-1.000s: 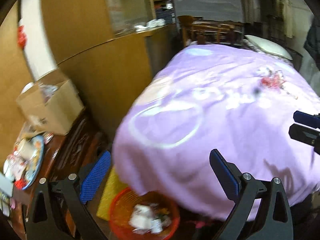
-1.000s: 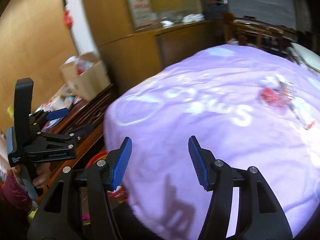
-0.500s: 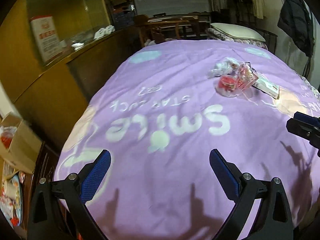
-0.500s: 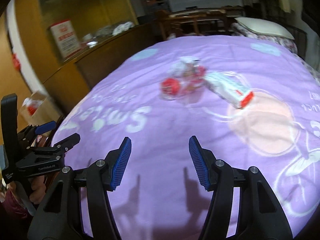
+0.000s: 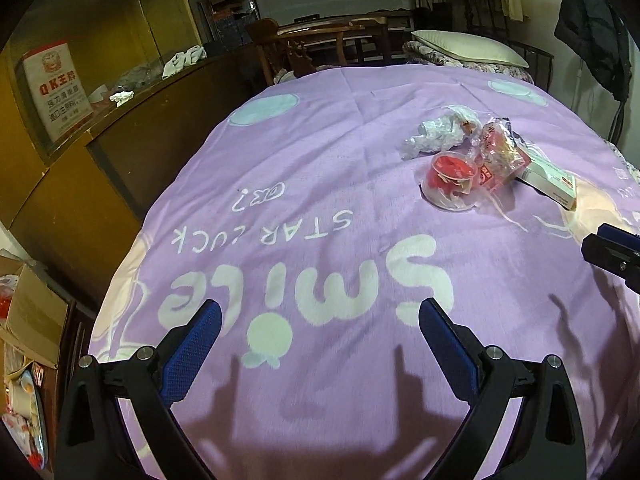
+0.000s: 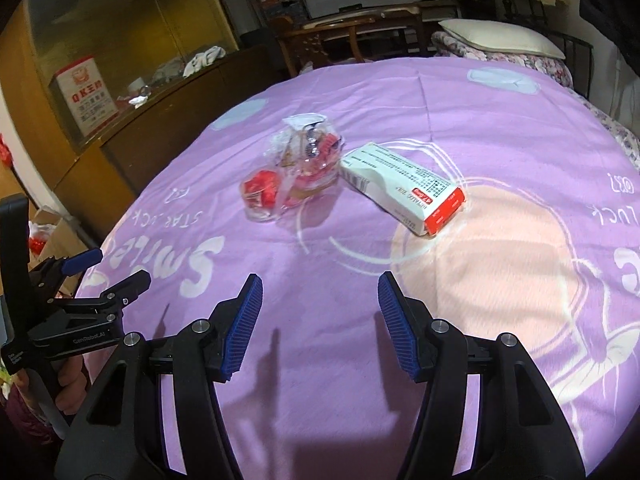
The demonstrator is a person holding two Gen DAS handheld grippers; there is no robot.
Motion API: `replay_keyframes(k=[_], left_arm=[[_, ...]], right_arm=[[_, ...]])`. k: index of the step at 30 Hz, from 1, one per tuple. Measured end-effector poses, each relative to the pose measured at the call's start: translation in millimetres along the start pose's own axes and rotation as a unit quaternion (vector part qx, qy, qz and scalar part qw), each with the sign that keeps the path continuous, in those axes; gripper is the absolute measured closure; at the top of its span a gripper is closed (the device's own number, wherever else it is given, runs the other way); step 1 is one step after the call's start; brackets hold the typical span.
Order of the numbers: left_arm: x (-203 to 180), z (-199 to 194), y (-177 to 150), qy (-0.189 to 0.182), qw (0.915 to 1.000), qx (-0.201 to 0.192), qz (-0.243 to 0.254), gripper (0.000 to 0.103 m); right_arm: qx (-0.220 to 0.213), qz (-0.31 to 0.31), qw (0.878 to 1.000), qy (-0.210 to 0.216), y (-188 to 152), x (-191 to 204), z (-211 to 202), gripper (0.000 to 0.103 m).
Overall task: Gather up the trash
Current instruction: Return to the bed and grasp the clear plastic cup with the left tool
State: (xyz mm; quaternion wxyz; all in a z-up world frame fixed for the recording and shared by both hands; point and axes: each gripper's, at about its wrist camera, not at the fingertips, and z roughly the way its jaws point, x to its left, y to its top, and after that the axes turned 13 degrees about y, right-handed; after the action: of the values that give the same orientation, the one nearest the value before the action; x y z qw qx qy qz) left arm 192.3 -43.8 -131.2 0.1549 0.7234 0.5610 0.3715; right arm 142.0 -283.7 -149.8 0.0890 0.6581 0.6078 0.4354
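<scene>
On the purple cloth (image 5: 320,184) lies a heap of trash: a clear plastic cup with red scraps (image 5: 450,178) (image 6: 262,194), a clear snack bag (image 5: 498,152) (image 6: 310,156), crumpled white plastic (image 5: 434,132) and a white carton with a red end (image 5: 550,178) (image 6: 404,188). My left gripper (image 5: 316,336) is open and empty, well short of the trash; it also shows in the right wrist view (image 6: 108,276). My right gripper (image 6: 320,320) is open and empty, a short way before the cup and carton; its tip shows in the left wrist view (image 5: 612,246).
A wooden cabinet with glass doors (image 5: 100,92) runs along the left. A cardboard box (image 5: 28,312) and a cluttered low table (image 5: 24,412) stand at lower left. Wooden chairs (image 5: 320,40) and a pillow (image 5: 468,48) lie beyond the table.
Both grippers have swung from the table's left edge and the red bin on the floor to face the trash heap, and have closed in on it. Both stayed open.
</scene>
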Motion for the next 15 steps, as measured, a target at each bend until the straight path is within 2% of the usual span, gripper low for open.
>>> replay_keyframes(k=[4, 10, 12, 15], left_arm=[[-3, 13, 6, -0.010, 0.9999, 0.012, -0.002, 0.006], [-8, 37, 21, -0.063, 0.9972, 0.035, -0.022, 0.006], [-13, 44, 29, -0.082, 0.9955, 0.038, -0.028, 0.006], [-23, 50, 42, -0.108, 0.9929, 0.037, -0.033, 0.006]], right_arm=[[-0.004, -0.002, 1.000, -0.028, 1, -7, 3, 0.036], [-0.007, 0.018, 0.998, -0.066, -5, -28, 15, 0.029], [-0.001, 0.028, 0.997, -0.066, -8, -33, 20, 0.028], [-0.017, 0.026, 0.998, -0.046, -8, -32, 16, 0.023]])
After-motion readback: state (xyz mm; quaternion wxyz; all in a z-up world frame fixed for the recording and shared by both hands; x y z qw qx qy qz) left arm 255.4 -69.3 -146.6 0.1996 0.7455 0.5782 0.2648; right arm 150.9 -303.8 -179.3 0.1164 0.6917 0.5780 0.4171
